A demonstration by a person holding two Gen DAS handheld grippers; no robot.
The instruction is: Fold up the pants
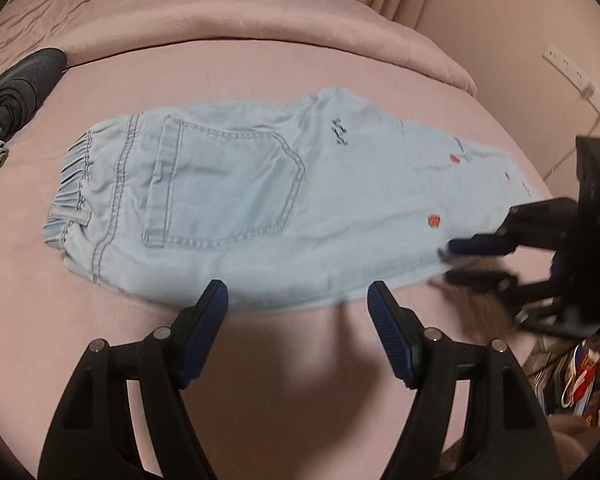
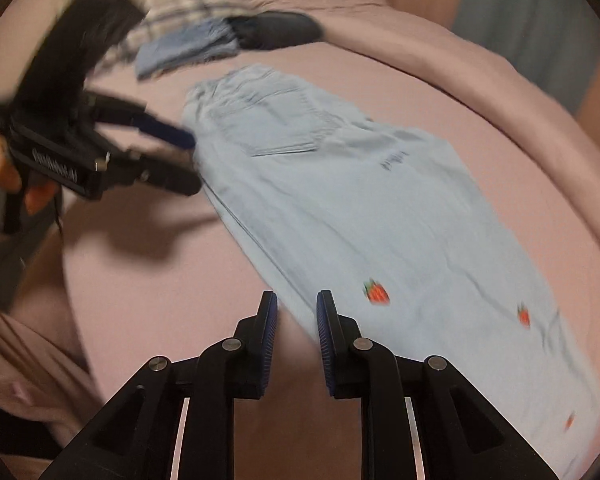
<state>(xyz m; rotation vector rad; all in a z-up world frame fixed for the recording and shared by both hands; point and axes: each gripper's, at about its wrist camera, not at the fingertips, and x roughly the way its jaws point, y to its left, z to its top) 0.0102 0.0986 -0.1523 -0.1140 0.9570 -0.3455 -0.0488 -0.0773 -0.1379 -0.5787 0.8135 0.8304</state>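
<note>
Pink bedsheet (image 1: 260,68), rolled pink duvet (image 1: 236,12), stacked folded clothes (image 2: 204,40), wall socket strip (image 1: 576,76)

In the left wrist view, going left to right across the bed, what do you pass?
Dark folded clothes → elastic waistband → back pocket → dark embroidery → strawberry patch → right gripper → wall power strip.

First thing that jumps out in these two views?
The light blue pants lie flat across the pink bed, back pocket up, red strawberry marks on the leg. Both grippers are open at the near edge: left gripper mid-length, right gripper toward the leg. Folded clothes sit beyond the waistband.
</note>
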